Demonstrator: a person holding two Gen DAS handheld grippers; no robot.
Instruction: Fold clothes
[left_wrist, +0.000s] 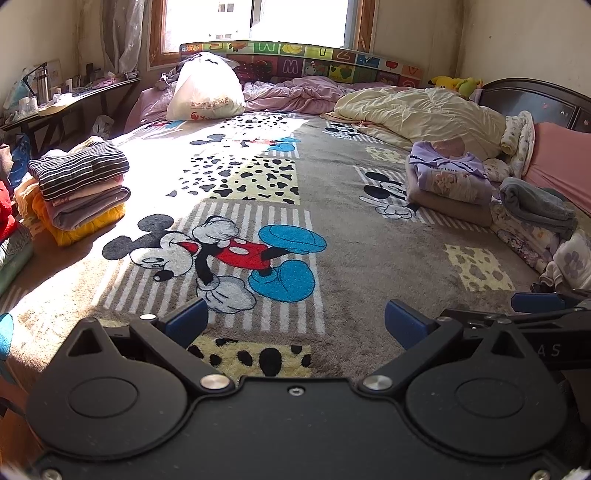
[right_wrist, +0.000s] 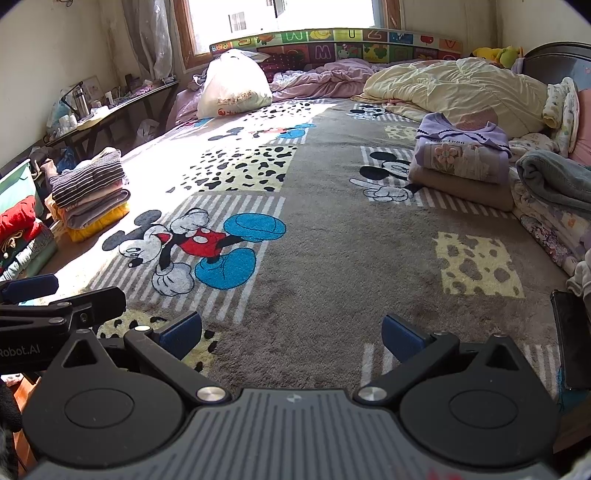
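Note:
My left gripper (left_wrist: 295, 321) is open and empty, low over the Mickey Mouse blanket (left_wrist: 369, 258) on the bed. My right gripper (right_wrist: 291, 334) is open and empty too, beside it over the same blanket (right_wrist: 351, 240). A stack of folded clothes with a striped top (left_wrist: 79, 184) sits at the left edge and also shows in the right wrist view (right_wrist: 88, 192). A folded purple shirt on a beige garment (left_wrist: 448, 184) sits at the right, also seen in the right wrist view (right_wrist: 461, 166). Loose grey and floral clothes (left_wrist: 535, 218) lie at the far right.
A cream quilt (left_wrist: 424, 110), pink bedding (left_wrist: 295, 94) and a white plastic bag (left_wrist: 205, 88) lie at the far end below the window. A cluttered shelf (left_wrist: 55, 99) runs along the left wall. A dark flat object (right_wrist: 570, 339) lies at the right edge.

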